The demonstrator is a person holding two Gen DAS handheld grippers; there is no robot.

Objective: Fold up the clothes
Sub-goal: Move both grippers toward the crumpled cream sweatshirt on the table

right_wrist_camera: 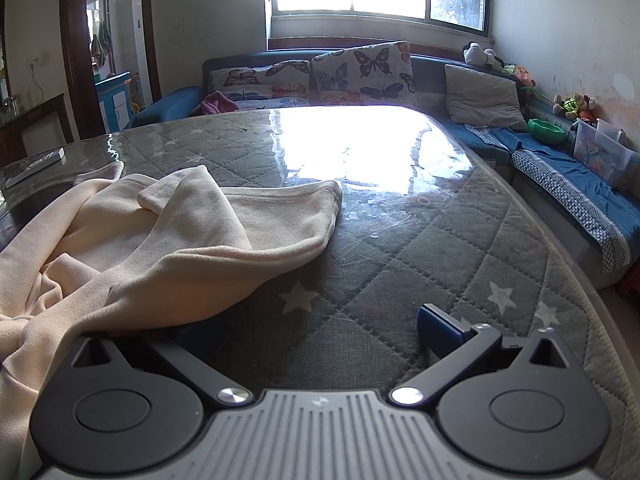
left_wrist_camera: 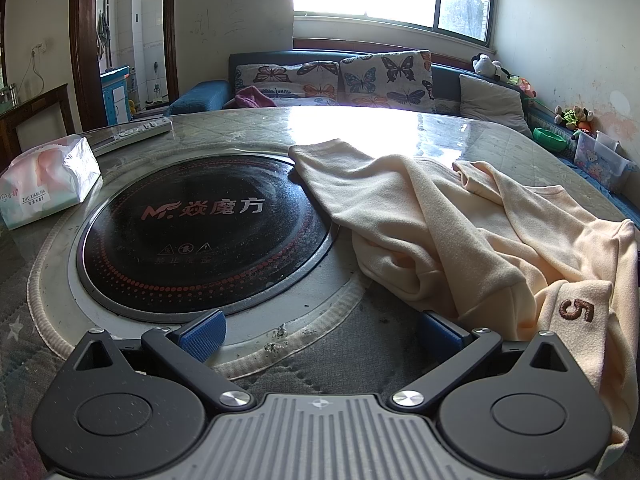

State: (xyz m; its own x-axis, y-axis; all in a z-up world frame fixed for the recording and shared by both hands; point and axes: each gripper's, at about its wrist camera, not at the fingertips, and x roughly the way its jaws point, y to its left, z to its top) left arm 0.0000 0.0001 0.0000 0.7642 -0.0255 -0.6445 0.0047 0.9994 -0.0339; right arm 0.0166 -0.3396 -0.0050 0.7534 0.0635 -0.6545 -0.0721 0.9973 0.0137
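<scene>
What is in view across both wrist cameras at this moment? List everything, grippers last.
garment: one, cream fleece with a brown "5" patch, lying crumpled on the table
table: one, grey quilted star cover under clear sheet
cooktop: one, black round, set in the table, left of the garment
tissue pack: one, white and pastel, table's left edge
remote: one, white, far left of the table
butterfly cushions: two, white print, on the blue sofa behind
grey pillow: one, sofa's right end
green bowl: one, on the right bench
plush toys: several, corner ledge
left gripper: black, blue pads, open, empty
right gripper: open, garment draped over its left side
</scene>
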